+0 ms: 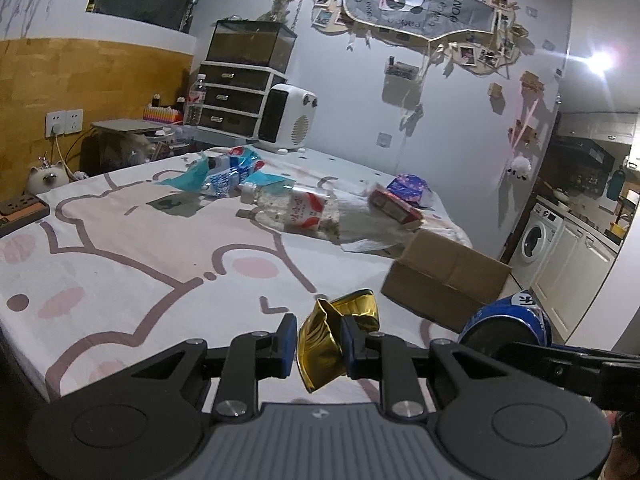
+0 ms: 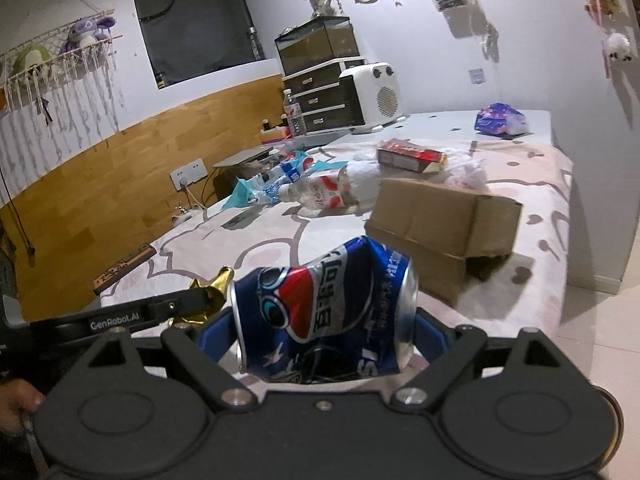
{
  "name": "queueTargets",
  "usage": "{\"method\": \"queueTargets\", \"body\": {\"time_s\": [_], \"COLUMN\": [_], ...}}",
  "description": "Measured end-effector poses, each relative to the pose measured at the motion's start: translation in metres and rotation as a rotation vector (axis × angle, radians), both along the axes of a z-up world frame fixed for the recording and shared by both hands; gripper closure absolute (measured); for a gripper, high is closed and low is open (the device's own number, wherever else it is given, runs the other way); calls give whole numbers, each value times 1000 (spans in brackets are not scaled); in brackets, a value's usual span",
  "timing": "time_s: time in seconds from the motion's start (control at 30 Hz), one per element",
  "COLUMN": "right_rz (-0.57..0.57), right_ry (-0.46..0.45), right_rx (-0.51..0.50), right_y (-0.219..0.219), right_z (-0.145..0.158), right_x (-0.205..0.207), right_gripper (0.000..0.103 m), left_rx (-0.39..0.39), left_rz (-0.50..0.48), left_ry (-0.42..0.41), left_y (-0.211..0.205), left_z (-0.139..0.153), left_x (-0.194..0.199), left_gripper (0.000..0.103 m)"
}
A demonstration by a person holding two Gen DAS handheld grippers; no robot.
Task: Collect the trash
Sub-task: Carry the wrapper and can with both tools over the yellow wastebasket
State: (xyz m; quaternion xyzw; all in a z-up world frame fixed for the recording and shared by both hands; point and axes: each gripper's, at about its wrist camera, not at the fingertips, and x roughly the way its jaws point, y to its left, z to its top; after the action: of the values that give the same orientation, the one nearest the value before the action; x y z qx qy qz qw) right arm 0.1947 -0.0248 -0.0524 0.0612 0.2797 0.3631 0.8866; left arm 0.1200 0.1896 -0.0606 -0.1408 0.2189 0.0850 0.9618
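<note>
Above bed (image 2: 224, 240), can (image 2: 324, 312) fills right gripper (image 2: 320, 340).

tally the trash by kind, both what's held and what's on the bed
crushed can: 1
gold wrapper: 1
plastic bottle: 1
blue-and-white wrapper: 1
red carton: 1
purple packet: 1
cardboard box: 1
total: 7

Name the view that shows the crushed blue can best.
The right wrist view: the crushed blue can fills its centre between the right gripper fingers, label facing the camera. The left wrist view catches only its end at the lower right, partly behind the gripper.
</note>
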Motion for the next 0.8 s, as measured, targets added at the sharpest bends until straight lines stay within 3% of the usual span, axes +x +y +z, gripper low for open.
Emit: {"method": "queueTargets", "body": {"time_s": [0.57,0.8], "right_rz": [-172,-160], "right_ry": [-25,-25], "right_rx": [55,69], "right_y": [-103,-111], "right_z": [6,2], "right_x": [-35,-43], "right_gripper": [15,15], "left_rx": [32,35], "left_rz": [-159,-166], "left_ry": [-38,-35], "left_y": [-90,-103], "left_z": [12,10], "left_x": [2,1], "left_gripper": [79,79]}}
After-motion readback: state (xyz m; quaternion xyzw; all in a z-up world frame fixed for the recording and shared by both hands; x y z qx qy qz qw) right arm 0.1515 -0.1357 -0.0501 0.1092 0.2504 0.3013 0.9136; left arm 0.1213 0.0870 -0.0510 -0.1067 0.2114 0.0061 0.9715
